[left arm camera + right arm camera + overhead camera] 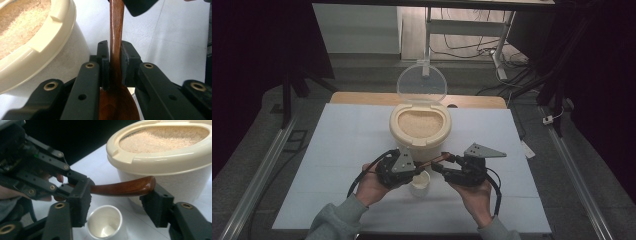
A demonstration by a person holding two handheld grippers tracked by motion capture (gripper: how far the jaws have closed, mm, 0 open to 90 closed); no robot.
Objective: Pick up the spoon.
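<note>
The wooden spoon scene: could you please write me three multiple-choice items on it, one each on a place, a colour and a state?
1. Where is the small cup?
A. Inside the tub
B. On the table in front of the tub
C. On the tub's lid

2. What colour is the spoon?
A. Brown
B. Blue
C. White

3. How is the left claw?
A. Wide open
B. Shut on the spoon
C. Shut on the cup

Key: 1 B, it stands nearer the person than the rice tub. 2 A, glossy brown wood. 3 B, its pads pinch the neck; the right claw stands open around the handle end.
</note>
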